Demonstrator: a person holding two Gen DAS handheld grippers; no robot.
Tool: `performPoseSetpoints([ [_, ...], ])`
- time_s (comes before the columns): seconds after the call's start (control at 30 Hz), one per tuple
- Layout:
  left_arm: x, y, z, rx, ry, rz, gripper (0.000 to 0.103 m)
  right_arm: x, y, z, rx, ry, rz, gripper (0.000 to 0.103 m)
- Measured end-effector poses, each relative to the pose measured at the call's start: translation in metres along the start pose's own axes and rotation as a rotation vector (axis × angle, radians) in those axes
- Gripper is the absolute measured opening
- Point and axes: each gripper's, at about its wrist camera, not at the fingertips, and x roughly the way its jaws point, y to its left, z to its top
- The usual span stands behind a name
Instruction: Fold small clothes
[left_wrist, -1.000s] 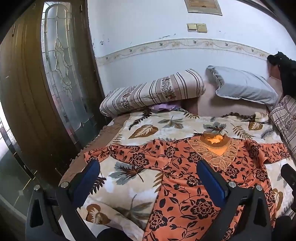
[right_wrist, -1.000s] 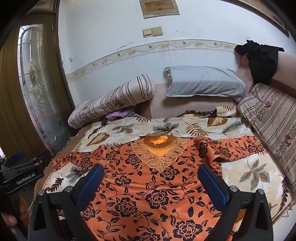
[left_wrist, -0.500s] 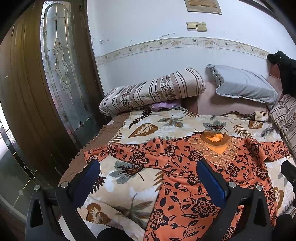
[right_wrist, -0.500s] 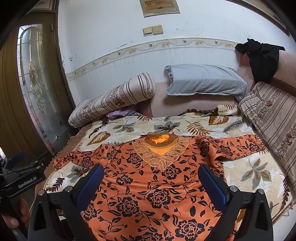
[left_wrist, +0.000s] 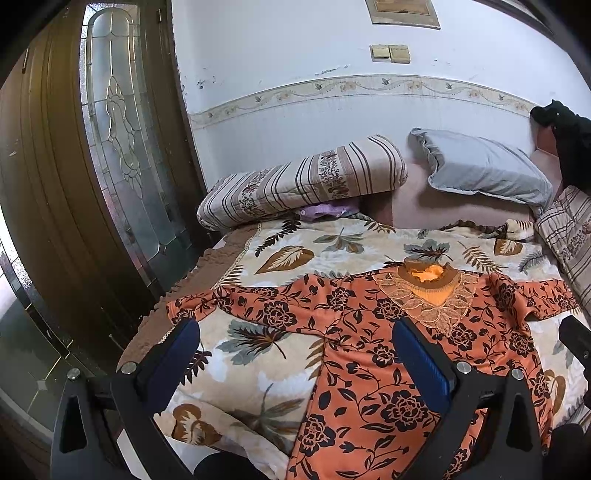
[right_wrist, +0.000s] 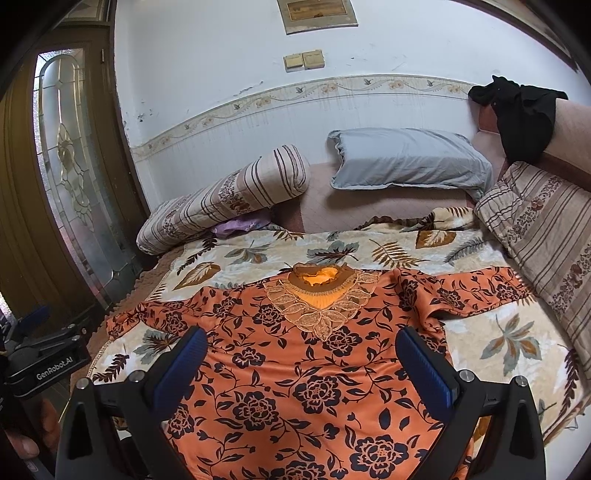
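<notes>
Both cameras are easing back a little from where they were 1 second ago, nothing else changing; folding is not started. The orange top (right_wrist: 295, 369) is lying spread flat on the leaf blanket (right_wrist: 498, 332), sleeves out. The left claw (left_wrist: 295, 354) and right claw (right_wrist: 301, 354) are gaping wide, gripping nothing

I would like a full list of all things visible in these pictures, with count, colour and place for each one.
Floral garment: one, orange with black flowers, spread flat on the blanket, sleeves out.
Blanket: one, cream with leaf print, covers the bed.
Striped bolsters: two, beige-brown, one at back left, one at the right edge.
Pillow: one, grey, at the back.
Purple cloth: one, under the left bolster.
Black cloth: one, on the far right corner.
Door: one, brown with glass, left.
Wall switches: two, beige.
Left gripper: blue-padded jaws open.
Right gripper: the same, open.
</notes>
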Motion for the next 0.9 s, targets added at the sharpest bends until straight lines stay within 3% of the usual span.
performPoseSetpoints([
  [0.9, -0.0041, -0.0025, -0.003, 0.003, 0.004, -0.002, 0.103, 0.0017, -0.0007, -0.0036, 0.001, 0.008, 0.007, 0.103],
])
